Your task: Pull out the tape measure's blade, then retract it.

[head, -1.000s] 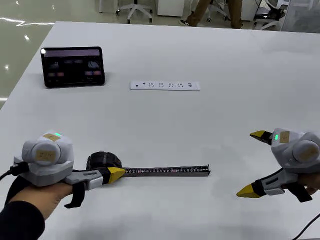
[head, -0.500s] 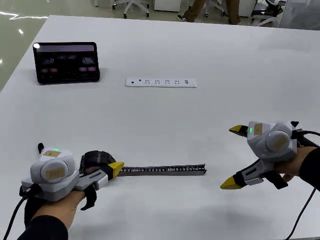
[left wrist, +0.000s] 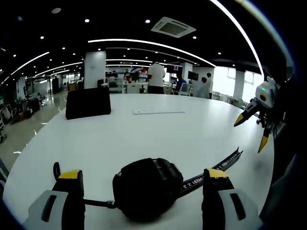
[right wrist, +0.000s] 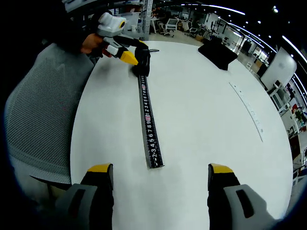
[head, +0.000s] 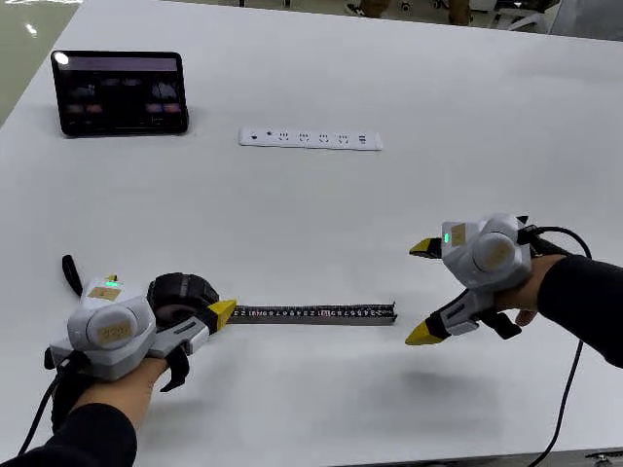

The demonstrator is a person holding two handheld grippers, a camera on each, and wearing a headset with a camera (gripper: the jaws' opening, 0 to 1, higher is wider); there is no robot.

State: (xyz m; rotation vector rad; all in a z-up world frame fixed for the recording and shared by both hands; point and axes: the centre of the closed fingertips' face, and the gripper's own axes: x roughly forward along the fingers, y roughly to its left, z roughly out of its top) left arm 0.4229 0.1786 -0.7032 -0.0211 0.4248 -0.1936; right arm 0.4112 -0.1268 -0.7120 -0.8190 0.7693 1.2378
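The blade (right wrist: 147, 120) points lengthwise at the wide-open right gripper (right wrist: 160, 168), tip just before it; the left gripper (left wrist: 142, 173) sits wide around the case (left wrist: 148, 194).

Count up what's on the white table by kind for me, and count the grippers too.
Tape measure: 1
Tablet: 1
Power strip: 1
Grippers: 2, the left gripper and the right gripper
Total: 5
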